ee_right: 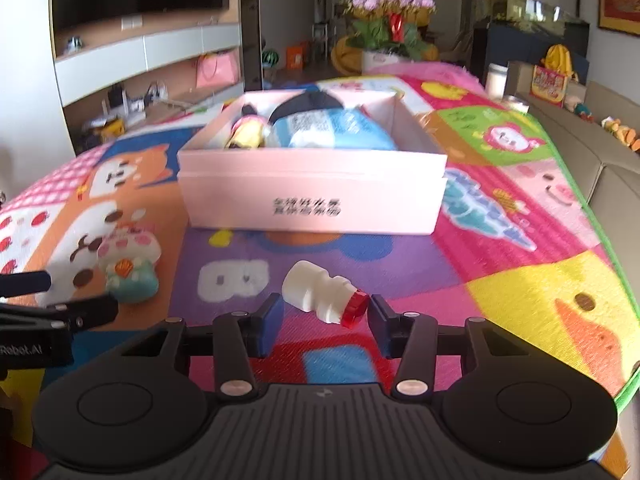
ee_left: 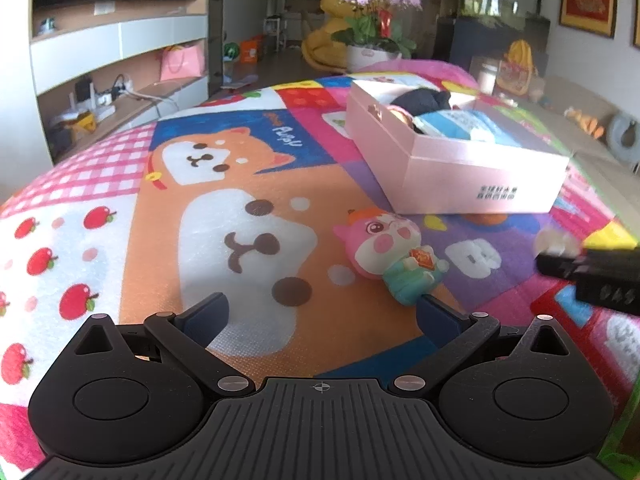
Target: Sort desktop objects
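The small white bottle (ee_right: 316, 294) with a red cap lies on its side on the colourful cartoon cloth (ee_right: 520, 240) that covers the desk, right between the blue pads of the right tool (ee_right: 326, 322). The cap end sits just beside the right-hand pad and the bottle's body angles away toward the left-hand one; the pads stand a little apart from it and do not press on it, so this tool is released with the bottle in its gap. Straight ahead of that tool, beyond the bottle, stands the pink box (ee_right: 312, 196), open at the top, with a blue-and-white packet (ee_right: 336, 130), something dark and a small yellow-pink toy inside.

The left tool (ee_left: 320, 312) has its pads spread wide, released and empty. Just ahead of its right-hand pad lies a pink and teal animal figurine (ee_left: 394, 250) on its back on the cloth; whether that pad touches the figurine's feet cannot be told. The pink box is further ahead and to the right of this tool. A potted plant with purple flowers (ee_left: 376, 12) stands far beyond the box.
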Available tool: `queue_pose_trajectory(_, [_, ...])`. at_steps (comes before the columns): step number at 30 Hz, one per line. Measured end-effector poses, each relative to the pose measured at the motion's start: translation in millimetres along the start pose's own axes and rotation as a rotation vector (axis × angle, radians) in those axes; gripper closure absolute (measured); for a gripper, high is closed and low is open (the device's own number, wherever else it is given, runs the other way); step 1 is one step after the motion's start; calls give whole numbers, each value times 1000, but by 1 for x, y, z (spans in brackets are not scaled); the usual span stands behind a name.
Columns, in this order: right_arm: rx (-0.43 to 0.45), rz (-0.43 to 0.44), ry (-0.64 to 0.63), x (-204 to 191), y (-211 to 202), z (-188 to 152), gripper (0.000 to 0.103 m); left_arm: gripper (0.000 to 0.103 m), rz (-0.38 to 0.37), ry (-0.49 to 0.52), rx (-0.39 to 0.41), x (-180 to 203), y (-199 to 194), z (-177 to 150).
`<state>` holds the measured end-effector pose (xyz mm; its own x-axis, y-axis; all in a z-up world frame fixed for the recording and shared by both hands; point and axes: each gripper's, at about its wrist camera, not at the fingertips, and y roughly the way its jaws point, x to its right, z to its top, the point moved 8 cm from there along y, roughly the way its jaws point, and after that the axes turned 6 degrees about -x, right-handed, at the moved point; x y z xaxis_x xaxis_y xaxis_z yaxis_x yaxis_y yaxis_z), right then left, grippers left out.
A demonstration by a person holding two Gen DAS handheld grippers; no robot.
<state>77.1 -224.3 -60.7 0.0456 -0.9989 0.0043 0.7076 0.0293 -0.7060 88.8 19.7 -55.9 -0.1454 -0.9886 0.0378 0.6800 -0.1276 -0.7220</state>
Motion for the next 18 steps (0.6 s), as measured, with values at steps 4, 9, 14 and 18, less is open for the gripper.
queue_pose_trajectory(4, [34,-21,-1,17,-7,4,57,0,-14,29,-6,14,2,3])
queue_pose_trajectory(9, [40,-36,17,40,-11,2,57,0,-34,116,14,41,4,14])
queue_pose_trajectory(14, [33,-37,23,52,-13,-5,57,1,-13,161,30,50,18,28])
queue_pose_trajectory(18, [42,-27,0,53,-18,-9,57,18,0,200,14,53,25,28])
